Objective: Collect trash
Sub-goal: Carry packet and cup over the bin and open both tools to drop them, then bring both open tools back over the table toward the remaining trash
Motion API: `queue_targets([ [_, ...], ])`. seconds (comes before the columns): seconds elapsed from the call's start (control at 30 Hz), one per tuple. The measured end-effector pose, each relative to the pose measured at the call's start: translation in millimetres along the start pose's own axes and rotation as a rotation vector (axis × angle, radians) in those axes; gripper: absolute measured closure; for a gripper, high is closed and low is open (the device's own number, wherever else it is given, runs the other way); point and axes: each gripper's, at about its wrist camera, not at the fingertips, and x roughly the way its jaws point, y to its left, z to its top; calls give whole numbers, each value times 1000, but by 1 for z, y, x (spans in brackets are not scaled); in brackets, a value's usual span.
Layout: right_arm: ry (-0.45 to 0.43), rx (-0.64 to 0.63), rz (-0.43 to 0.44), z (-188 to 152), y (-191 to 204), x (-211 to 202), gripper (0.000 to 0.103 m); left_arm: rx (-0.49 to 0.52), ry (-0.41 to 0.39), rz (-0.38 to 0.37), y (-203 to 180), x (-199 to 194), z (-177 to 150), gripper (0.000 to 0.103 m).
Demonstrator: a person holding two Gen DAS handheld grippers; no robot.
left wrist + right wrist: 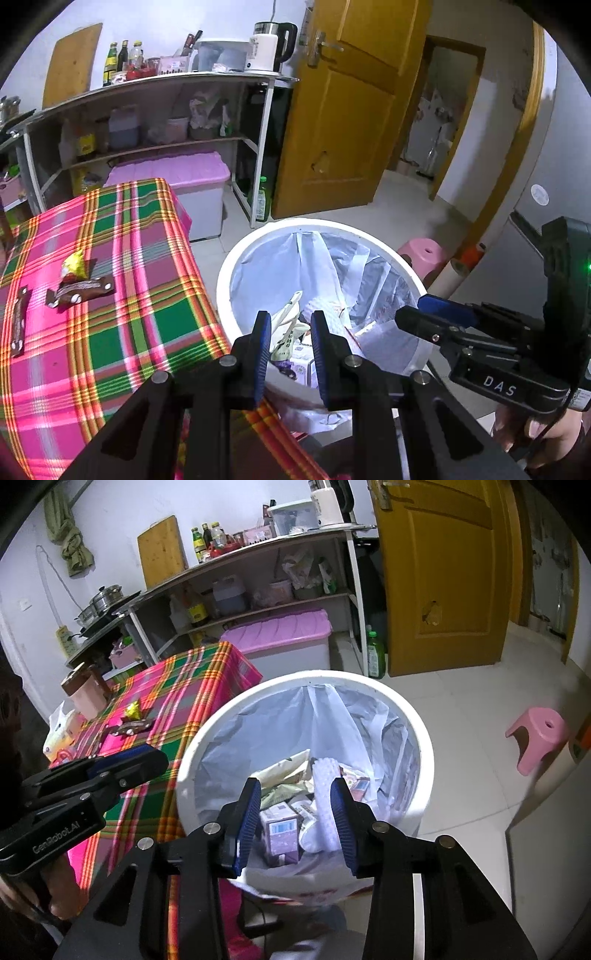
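Observation:
A white round trash bin (pixel 225 266) with a clear liner stands beside the plaid-covered table (pixel 140 295); it also shows in the right wrist view (pixel 192 753). Inside lie cartons, wrappers and a white foam sleeve (pixel 325 797). My left gripper (pixel 288 350) is open and empty over the bin's near rim. My right gripper (pixel 295 812) is open and empty above the bin. On the table lie a yellow crumpled wrapper (pixel 75 266) and brown chocolate wrappers (pixel 81 290), left of the left gripper. The right gripper's body shows in the left wrist view (pixel 443 321).
A kitchen shelf (pixel 147 110) with bottles and a kettle stands behind, with a pink-lidded storage box (pixel 177 177) under it. A yellow door (pixel 351 110) is open. A pink stool (pixel 535 734) sits on the tile floor. A cup and tissue pack (pixel 85 694) stand on the table's far side.

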Motion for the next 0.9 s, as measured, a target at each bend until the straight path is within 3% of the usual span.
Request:
queue_targets([
  [0.9,-14,-148,180,-20,91,-23,63,-102,-63,110,46,-81,-45,81],
])
